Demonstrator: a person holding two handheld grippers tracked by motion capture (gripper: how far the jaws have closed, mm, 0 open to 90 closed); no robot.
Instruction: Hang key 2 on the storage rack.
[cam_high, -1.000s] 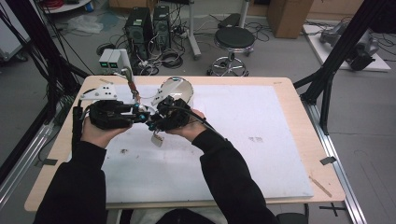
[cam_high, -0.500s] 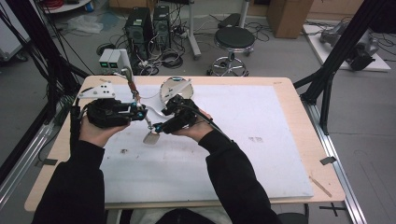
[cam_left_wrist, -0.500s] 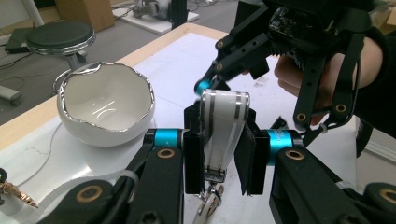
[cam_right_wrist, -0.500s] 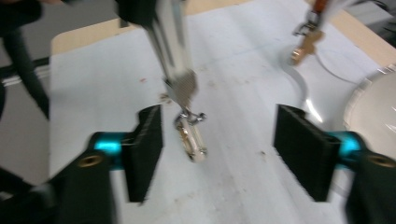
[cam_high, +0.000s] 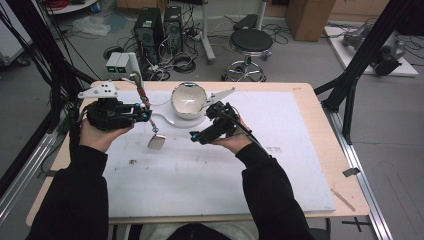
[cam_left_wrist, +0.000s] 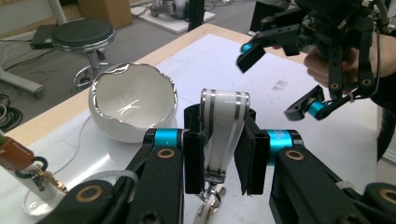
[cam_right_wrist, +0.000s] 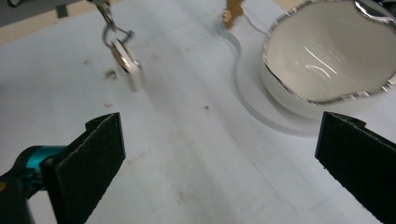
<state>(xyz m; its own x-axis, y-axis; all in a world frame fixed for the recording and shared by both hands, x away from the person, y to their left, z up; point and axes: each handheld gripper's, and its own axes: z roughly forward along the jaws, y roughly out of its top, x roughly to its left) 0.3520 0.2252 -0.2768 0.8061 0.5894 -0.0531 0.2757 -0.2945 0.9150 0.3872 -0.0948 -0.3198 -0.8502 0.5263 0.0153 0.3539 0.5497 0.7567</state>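
My left gripper (cam_high: 142, 114) sits at the left of the high view, held level above the white mat (cam_high: 280, 175), the hand under it with the palm up, forearm coming in from the lower left edge. Its jaws are pinched tight on a white strap (cam_left_wrist: 224, 130) with dark stripes along its edges; in the left gripper view the strap stands between the two black pads, dead centre of the frame. Below the strap a metal clasp hangs down, and in the high view a small pale tag (cam_high: 156, 142) dangles at the end of it, just under the jaws, close above the mat. I cannot tell whether the tag touches the mat.

My right gripper (cam_high: 202, 134) is at the centre of the high view, right of the tag and apart from it. The hand cradles it from below, wrist bent, the jaws pointing left and down toward the mat. Its jaws have just been opening and now stand wide, with nothing between them: the right gripper view has one pad at the lower left and one at the lower right, bare mat in the gap.

White bowl (cam_high: 189, 100) with a jagged silver rim: upper centre of the high view, on a white base, just behind the right gripper. In the right gripper view it sits at the upper right, the tag at the upper left.
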